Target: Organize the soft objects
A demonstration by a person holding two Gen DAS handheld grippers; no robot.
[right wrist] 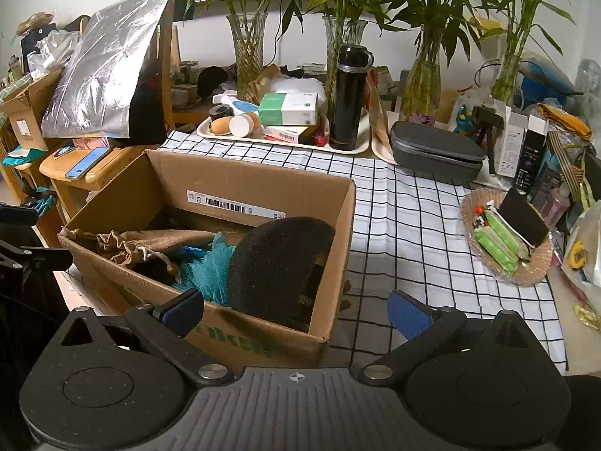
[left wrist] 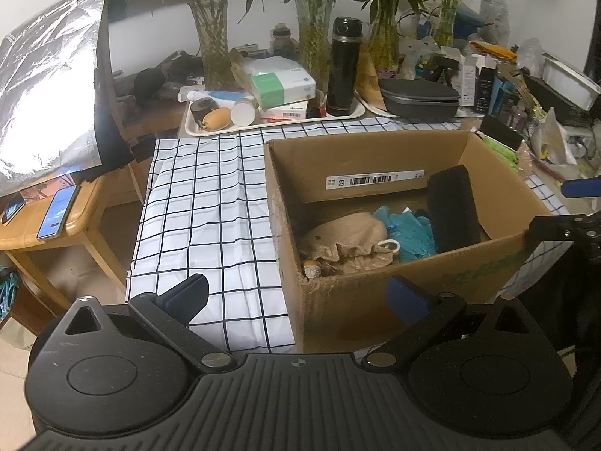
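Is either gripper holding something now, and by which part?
Nothing is held. The left gripper and the right gripper are both open and empty, near the cardboard box.

Open cardboard box (left wrist: 375, 300) sat on the checked cloth, flaps up. Inside: tan drawstring pouch (left wrist: 349, 238) slumped at 9 o'clock, teal mesh puff (left wrist: 407, 231) in the middle touching it, black foam pad (left wrist: 452, 208) tilted against the wall at 3 o'clock.
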